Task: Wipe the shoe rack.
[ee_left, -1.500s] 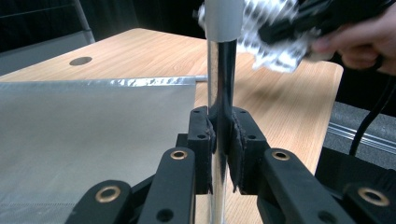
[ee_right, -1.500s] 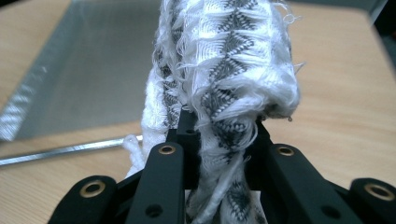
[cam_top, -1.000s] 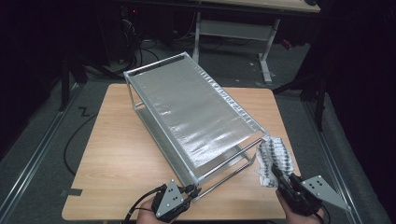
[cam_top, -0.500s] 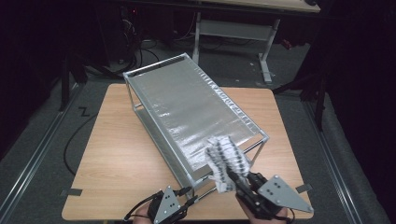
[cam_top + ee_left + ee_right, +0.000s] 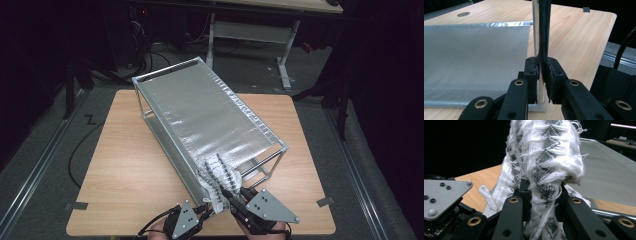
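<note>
A metal rack [image 5: 210,110] with a silver mesh top stands slantwise on the wooden table [image 5: 125,165]. My left gripper [image 5: 202,212] is at the rack's near corner. In the left gripper view, the left gripper [image 5: 543,75] is shut on the upright corner post [image 5: 536,30], with the mesh shelf [image 5: 474,57] to its left. Just to the right, my right gripper [image 5: 232,197] is shut on a white and grey knitted cloth [image 5: 216,172], which stands up against the rack's near corner. In the right gripper view the cloth [image 5: 544,150] bunches up between the jaws of the right gripper [image 5: 541,187].
A desk frame [image 5: 250,30] stands on the dark floor beyond the table. A cable [image 5: 80,150] loops on the floor at the left. Small tape marks [image 5: 75,206] [image 5: 325,202] sit near the table's front corners. Bare wood lies left and right of the rack.
My right gripper has carried the cloth leftward, from beside the rack's near right end to its near corner next to the left gripper. The left gripper has stayed on the post.
</note>
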`<act>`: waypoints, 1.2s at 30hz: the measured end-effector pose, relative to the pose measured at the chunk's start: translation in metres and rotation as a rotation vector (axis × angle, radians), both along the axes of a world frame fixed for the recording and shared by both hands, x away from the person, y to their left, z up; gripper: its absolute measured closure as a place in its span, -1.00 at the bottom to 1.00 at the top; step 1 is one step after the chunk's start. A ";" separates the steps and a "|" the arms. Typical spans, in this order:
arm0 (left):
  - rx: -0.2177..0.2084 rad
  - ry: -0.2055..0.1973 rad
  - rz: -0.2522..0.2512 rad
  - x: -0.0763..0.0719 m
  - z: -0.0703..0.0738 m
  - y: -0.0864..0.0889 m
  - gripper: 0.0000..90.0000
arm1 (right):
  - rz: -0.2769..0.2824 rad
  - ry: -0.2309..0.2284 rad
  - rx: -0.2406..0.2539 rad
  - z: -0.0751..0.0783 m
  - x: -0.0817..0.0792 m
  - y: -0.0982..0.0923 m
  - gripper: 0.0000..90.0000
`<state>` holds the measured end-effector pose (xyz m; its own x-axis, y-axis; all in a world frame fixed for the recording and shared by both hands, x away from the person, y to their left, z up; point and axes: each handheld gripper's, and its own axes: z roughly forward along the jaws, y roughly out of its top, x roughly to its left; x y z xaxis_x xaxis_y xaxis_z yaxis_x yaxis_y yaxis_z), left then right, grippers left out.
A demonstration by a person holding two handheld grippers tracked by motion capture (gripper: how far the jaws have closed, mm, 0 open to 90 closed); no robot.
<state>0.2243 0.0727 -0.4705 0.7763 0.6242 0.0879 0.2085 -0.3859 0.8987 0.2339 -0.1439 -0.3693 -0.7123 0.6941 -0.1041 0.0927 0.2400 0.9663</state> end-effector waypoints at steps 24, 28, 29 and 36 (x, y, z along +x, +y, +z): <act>0.010 0.008 0.003 -0.001 0.002 0.004 0.77 | -0.315 0.062 0.100 -0.005 0.063 -0.097 0.68; 0.011 0.010 0.008 -0.002 0.002 0.007 0.77 | -0.348 0.063 0.096 -0.004 0.069 -0.105 0.68; 0.011 0.010 0.010 -0.003 0.002 0.008 0.77 | -0.353 0.059 0.090 -0.004 0.070 -0.105 0.68; 0.016 0.006 0.015 -0.004 0.002 0.010 0.77 | -0.366 0.057 0.070 -0.003 0.073 -0.108 0.69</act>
<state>0.2207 0.0824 -0.4688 0.7674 0.6343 0.0934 0.2194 -0.3967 0.8914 0.3071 -0.2518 -0.3725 -0.4193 0.9077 -0.0147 0.2139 0.1145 0.9701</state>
